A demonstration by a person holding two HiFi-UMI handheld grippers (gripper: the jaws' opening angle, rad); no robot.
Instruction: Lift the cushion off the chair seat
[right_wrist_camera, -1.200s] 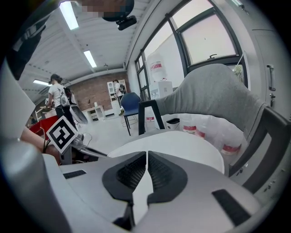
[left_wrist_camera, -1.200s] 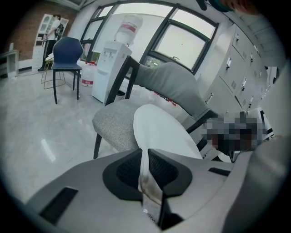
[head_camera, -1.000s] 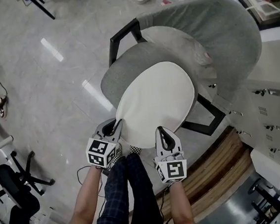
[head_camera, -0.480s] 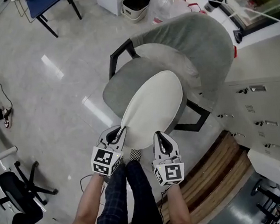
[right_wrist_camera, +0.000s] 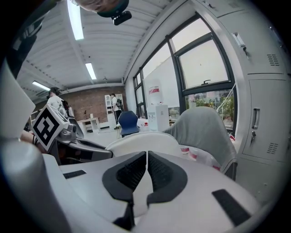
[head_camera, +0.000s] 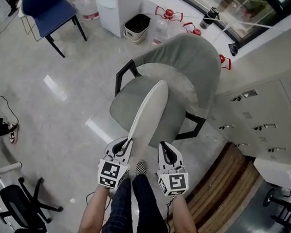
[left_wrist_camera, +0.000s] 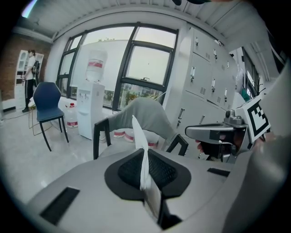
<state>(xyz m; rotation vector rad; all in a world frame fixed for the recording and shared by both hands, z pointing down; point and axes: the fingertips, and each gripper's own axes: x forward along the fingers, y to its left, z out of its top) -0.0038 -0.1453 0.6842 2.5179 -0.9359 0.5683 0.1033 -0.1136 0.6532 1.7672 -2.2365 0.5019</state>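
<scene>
While the head view shows the white cushion as a smooth oval tipped up on edge over the grey fabric chair seat, the left gripper view shows only its thin rim, pinched tight in the left gripper. The right gripper view shows its broad, padded face, and the right gripper clamps the near edge between ribbed black pads.

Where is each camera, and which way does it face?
Head view: on the person's head, steeply down at chair, cushion, left tongs, right tongs, forearms, legs.
Left gripper view: on the left tongs, along jaws pinching the cushion, toward chair and windows; right tongs at right.
Right gripper view: on the right tongs, toward the chair back; left tongs at left.
All share cushion and chair.
</scene>
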